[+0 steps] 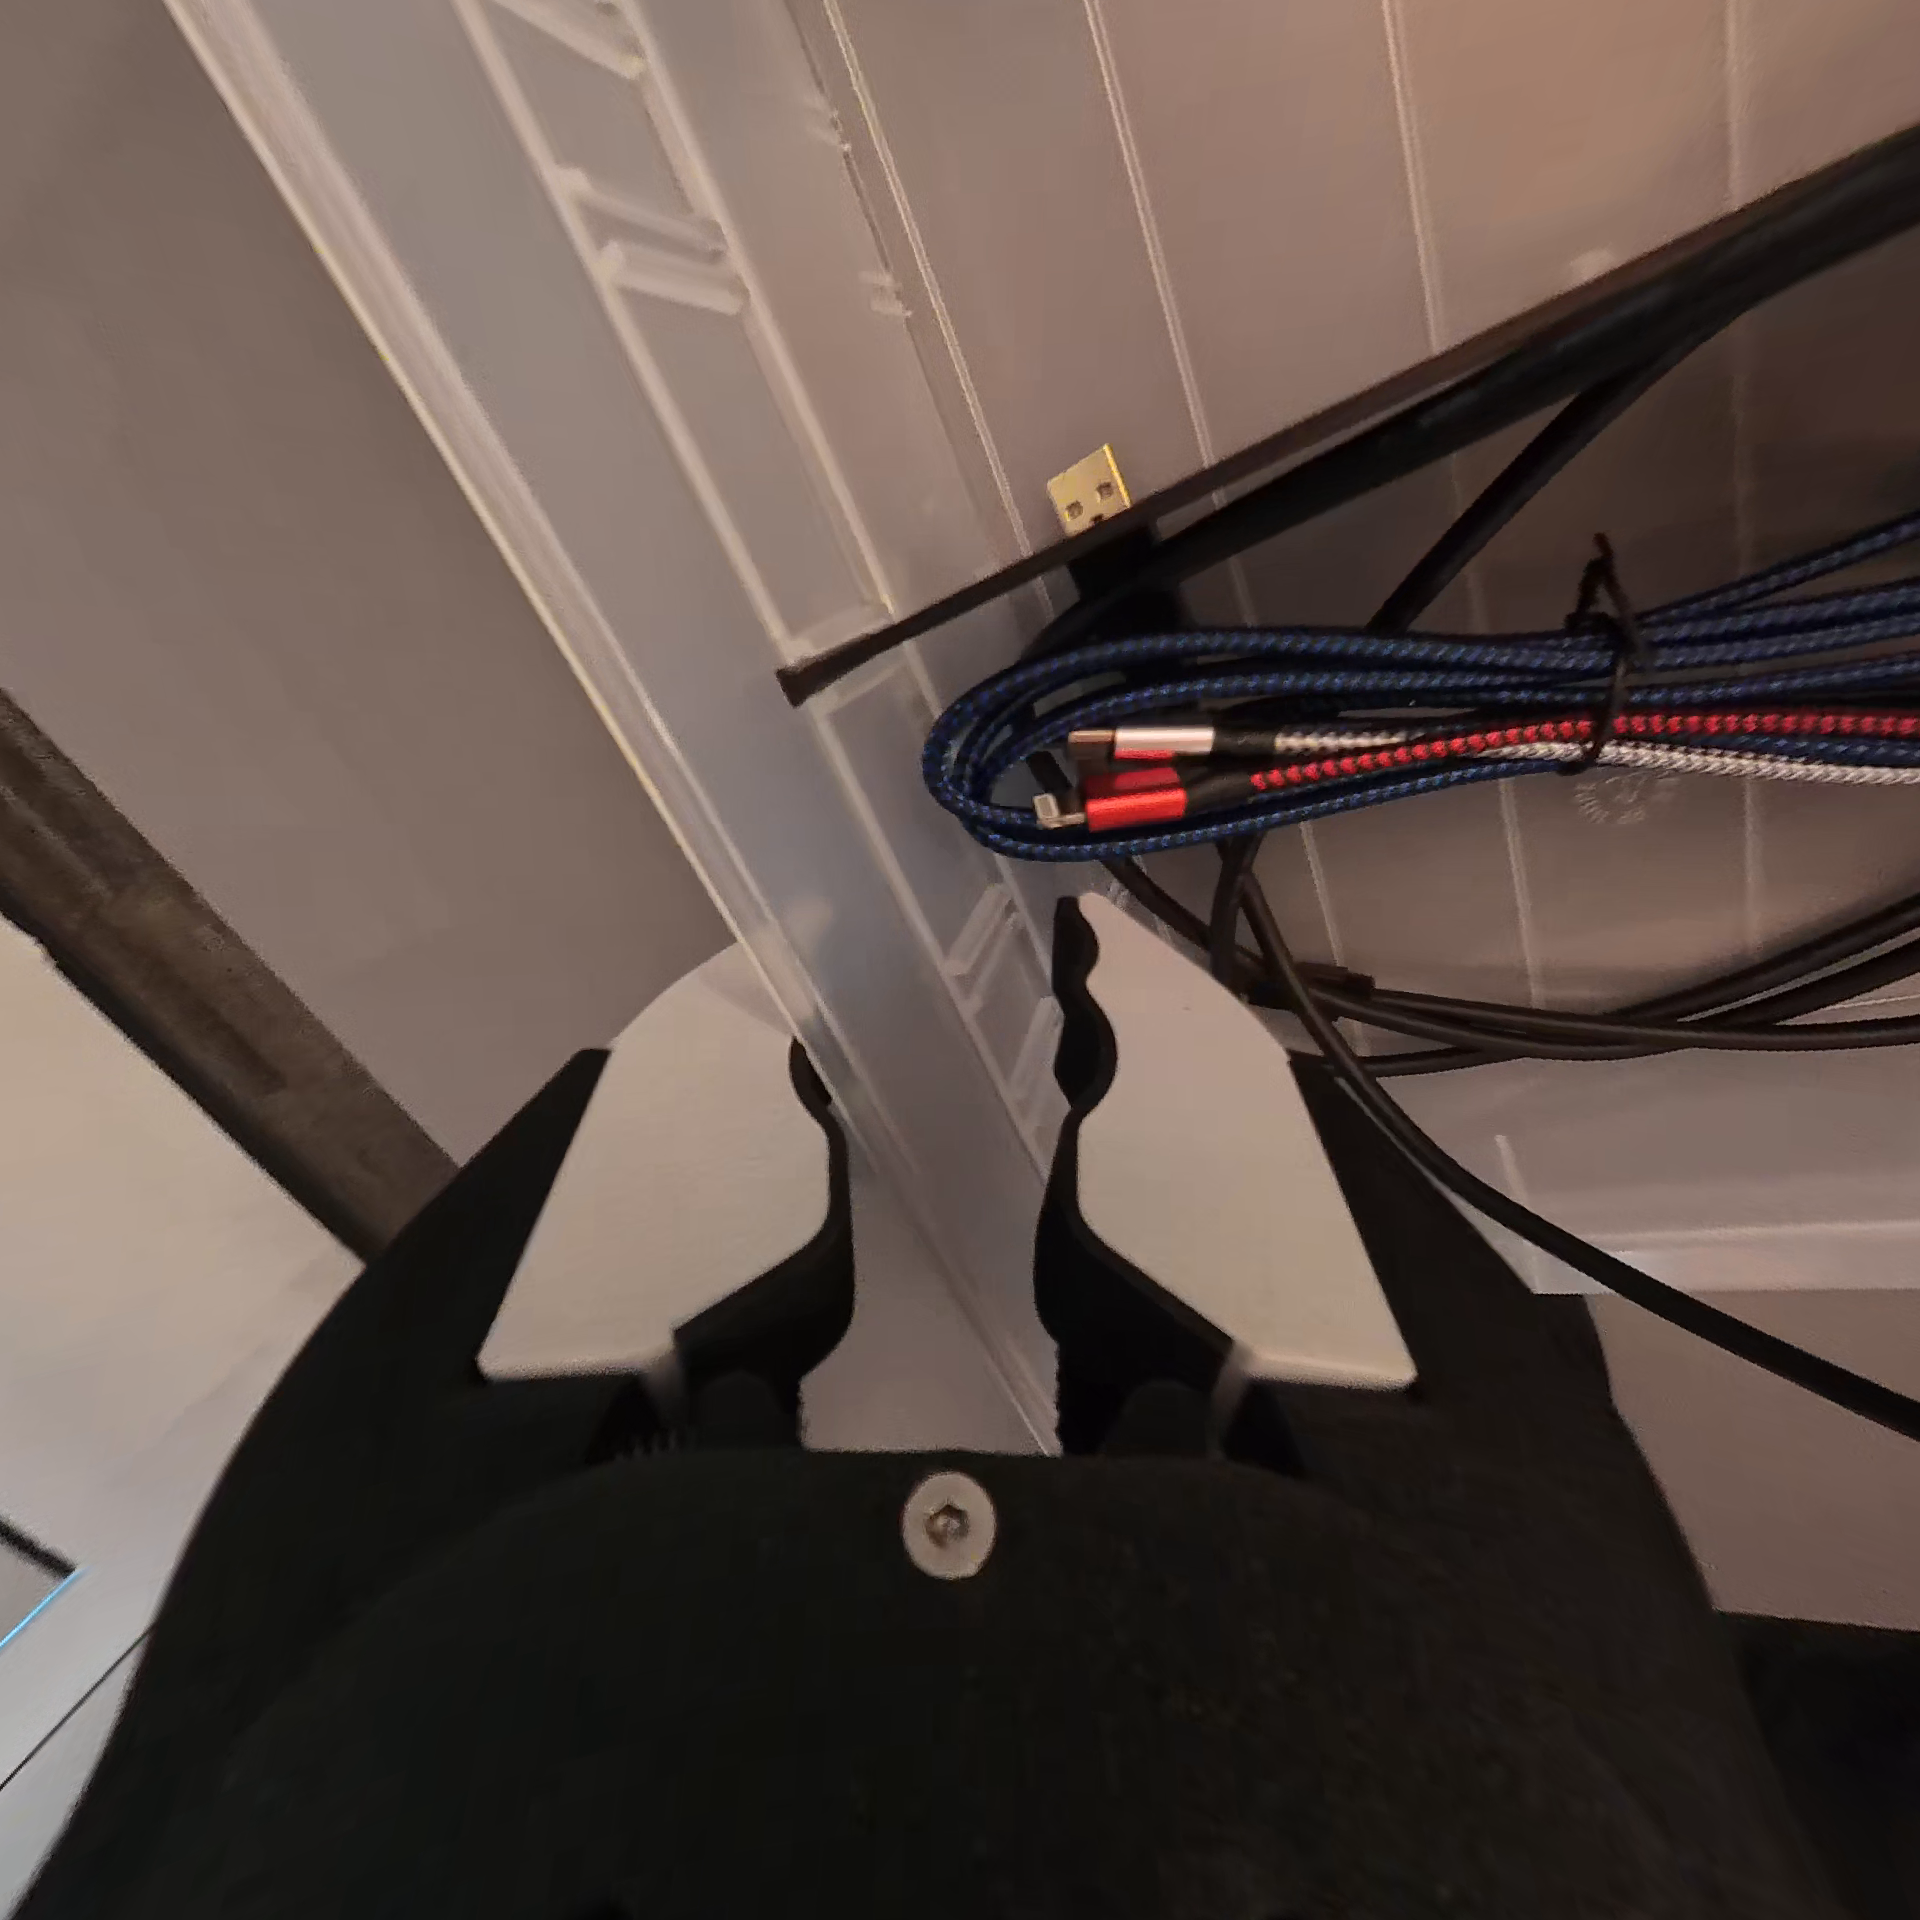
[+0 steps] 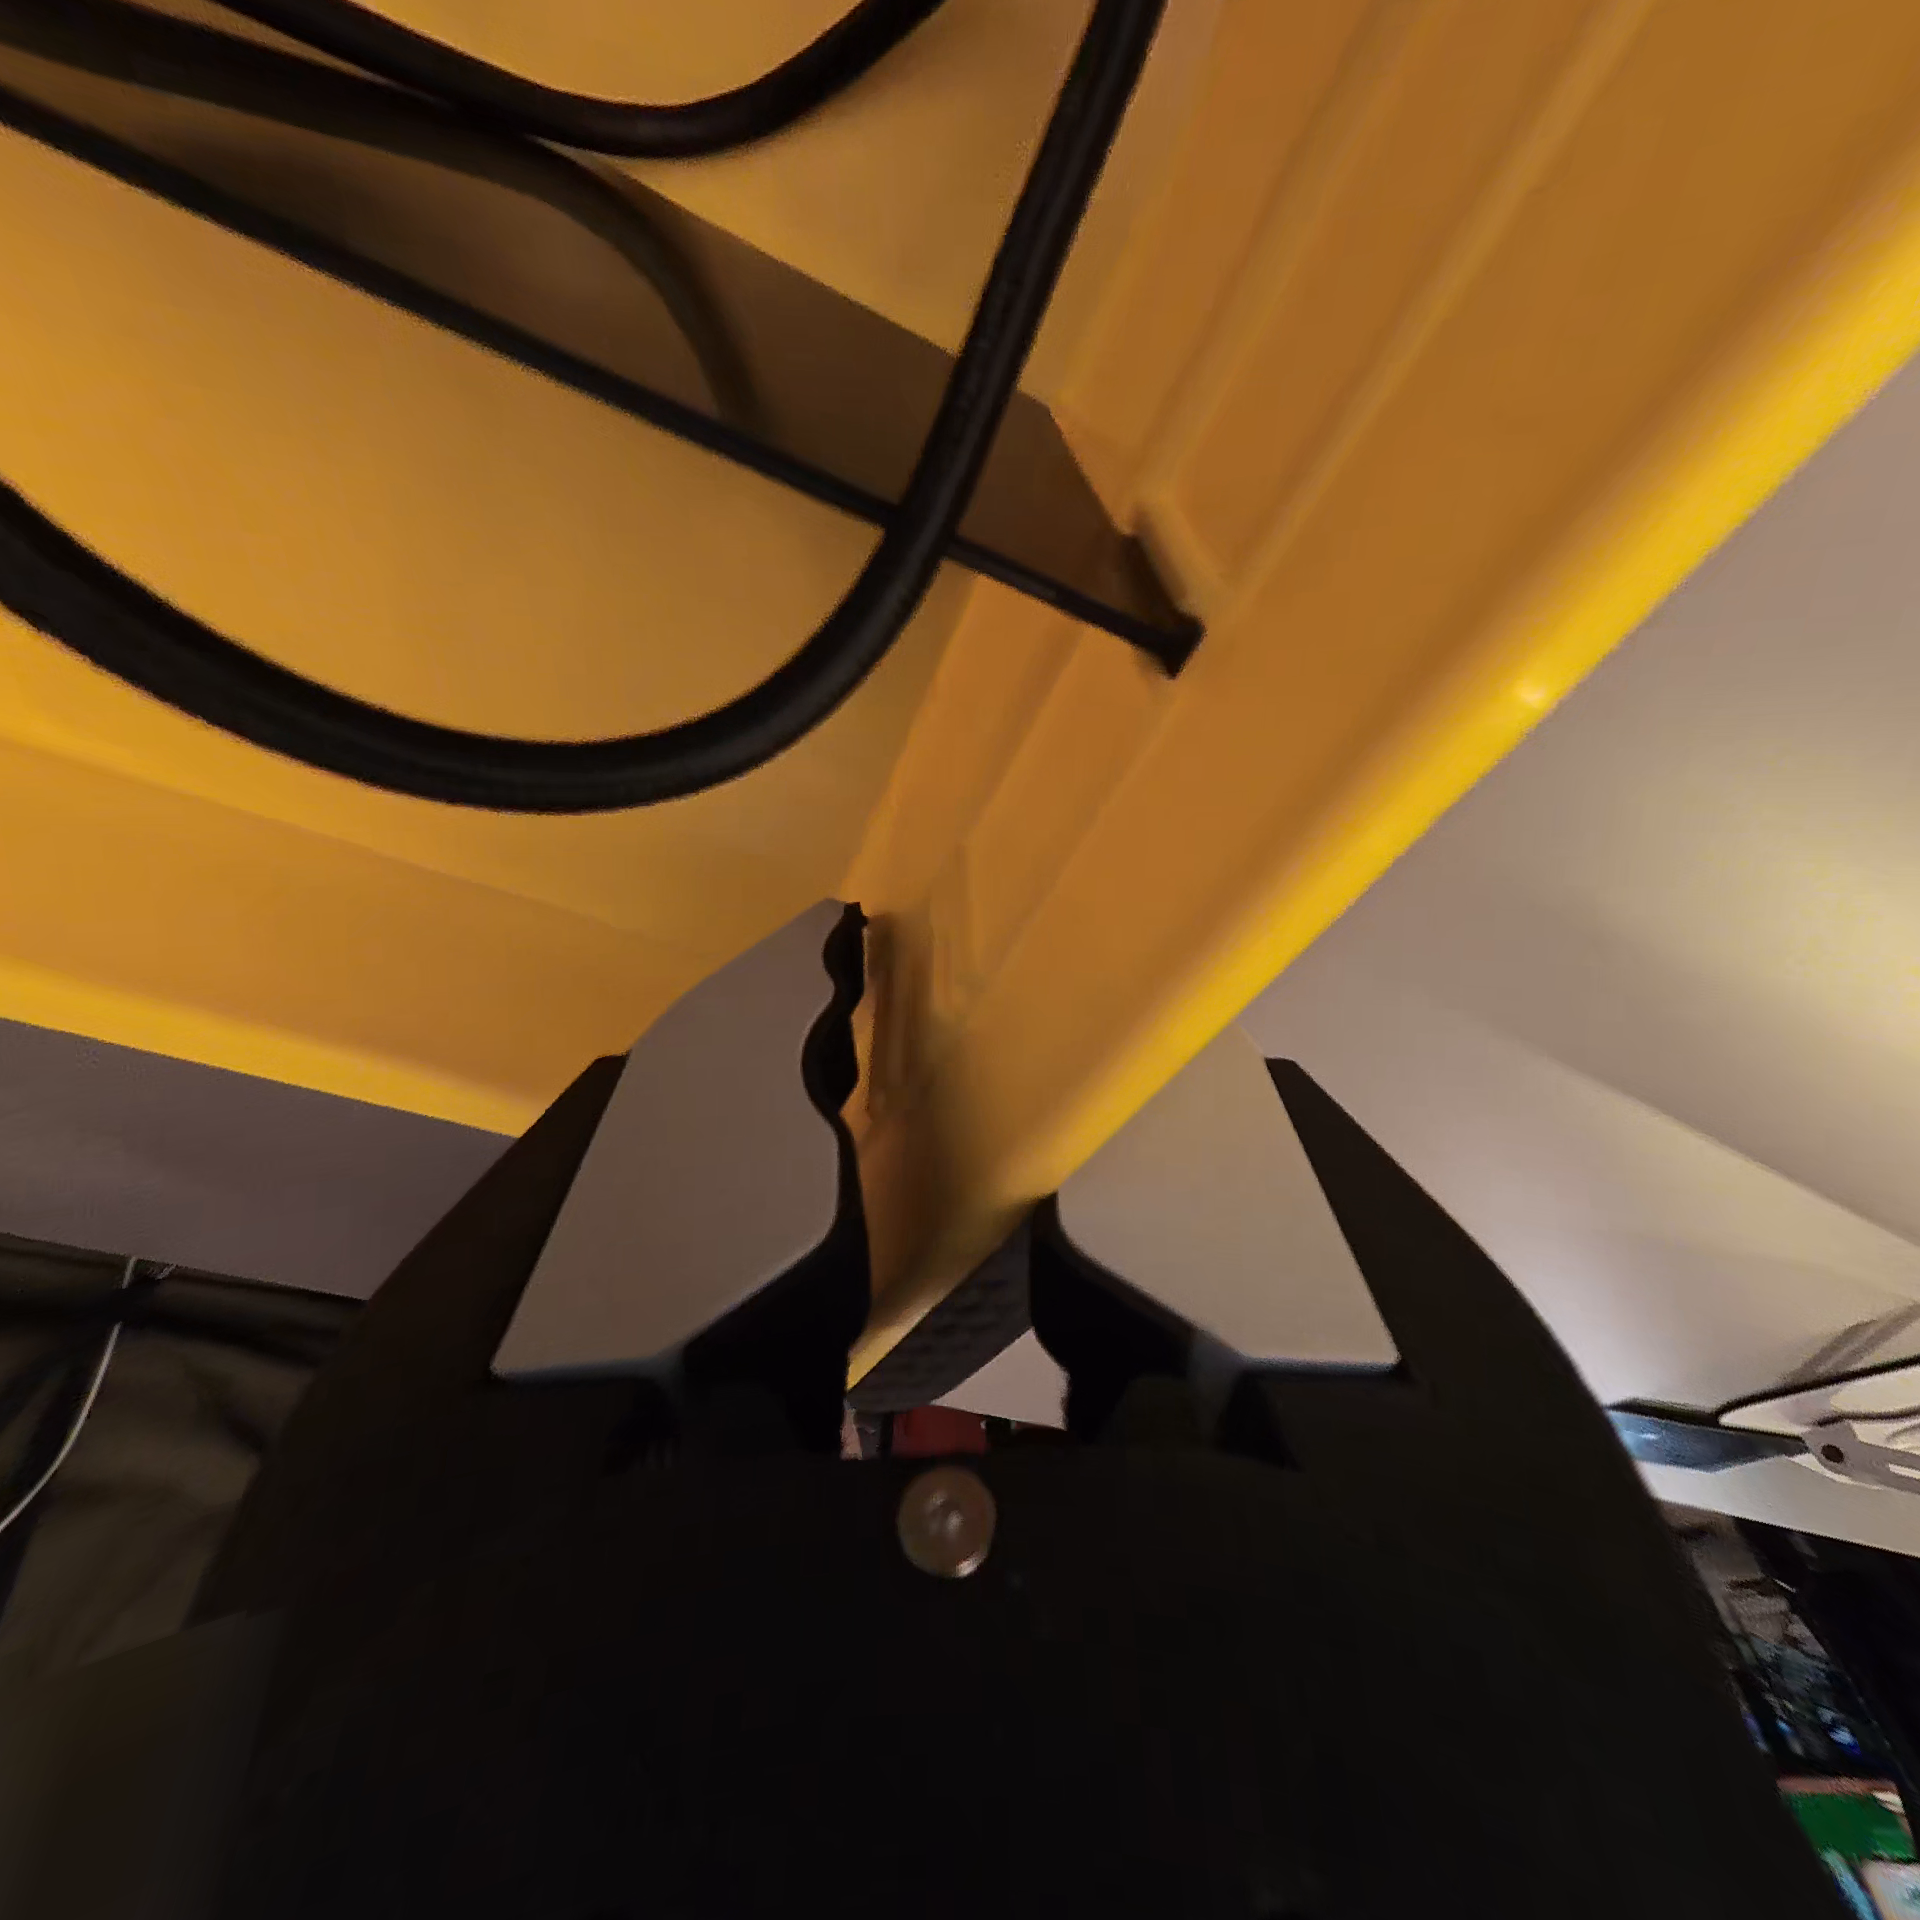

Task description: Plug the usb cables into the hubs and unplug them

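Each gripper clamps a bin wall.
Left gripper [image 1: 935, 997] fingers pinch the clear bin [image 1: 727, 582]; right gripper [image 2: 987, 1039] fingers pinch the yellow bin [image 2: 1351, 540] holding black cable [image 2: 520, 753].

Warm, dim indoor light, with wide-angle bending in both views.

Left wrist view: soft orange cast toward 1 o'clock, straight lines bowed at the edges, slight motion blur. Right wrist view: small glare spot on the yellow bin [image 2: 1538, 690] rim at 2 o'clock, black cables [image 2: 582, 748] smeared, near fingers [image 2: 727, 1122] soft and underlit.
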A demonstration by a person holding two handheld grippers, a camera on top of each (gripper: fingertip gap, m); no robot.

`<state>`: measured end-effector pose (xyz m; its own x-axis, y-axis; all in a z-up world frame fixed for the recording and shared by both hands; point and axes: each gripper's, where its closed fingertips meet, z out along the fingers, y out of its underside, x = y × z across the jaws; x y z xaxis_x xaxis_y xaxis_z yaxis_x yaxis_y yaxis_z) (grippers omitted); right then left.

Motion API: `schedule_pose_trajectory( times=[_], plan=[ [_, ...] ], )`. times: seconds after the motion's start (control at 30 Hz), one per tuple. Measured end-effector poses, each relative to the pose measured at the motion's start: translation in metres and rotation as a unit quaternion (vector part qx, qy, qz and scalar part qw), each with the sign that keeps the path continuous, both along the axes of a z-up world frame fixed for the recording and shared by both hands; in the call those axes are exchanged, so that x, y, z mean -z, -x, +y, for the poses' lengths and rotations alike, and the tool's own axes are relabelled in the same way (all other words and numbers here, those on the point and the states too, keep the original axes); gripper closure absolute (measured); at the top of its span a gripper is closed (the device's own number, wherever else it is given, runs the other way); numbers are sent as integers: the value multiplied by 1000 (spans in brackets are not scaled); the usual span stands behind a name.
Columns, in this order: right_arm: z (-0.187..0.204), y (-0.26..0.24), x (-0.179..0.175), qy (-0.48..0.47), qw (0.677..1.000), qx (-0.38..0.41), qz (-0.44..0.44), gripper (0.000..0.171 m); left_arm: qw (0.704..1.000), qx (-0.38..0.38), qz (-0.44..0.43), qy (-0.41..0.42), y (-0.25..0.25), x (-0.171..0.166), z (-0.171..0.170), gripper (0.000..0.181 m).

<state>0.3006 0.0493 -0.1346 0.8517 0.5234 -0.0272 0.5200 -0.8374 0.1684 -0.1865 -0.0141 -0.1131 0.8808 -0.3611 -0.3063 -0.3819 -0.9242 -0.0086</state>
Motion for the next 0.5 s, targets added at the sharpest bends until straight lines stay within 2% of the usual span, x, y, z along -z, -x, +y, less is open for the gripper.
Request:
schedule_pose_trajectory(
  times=[0.2, 0.5],
  plan=[
    [4, 13, 1, -19, 999, -30, -17, 131, 999, 39, 19, 11, -13, 1, -3, 136],
    [1, 14, 1, -12, 1000, -23, -8, 131, 1000, 22, 7, 18, -15, 1, -7, 139]
  ],
)
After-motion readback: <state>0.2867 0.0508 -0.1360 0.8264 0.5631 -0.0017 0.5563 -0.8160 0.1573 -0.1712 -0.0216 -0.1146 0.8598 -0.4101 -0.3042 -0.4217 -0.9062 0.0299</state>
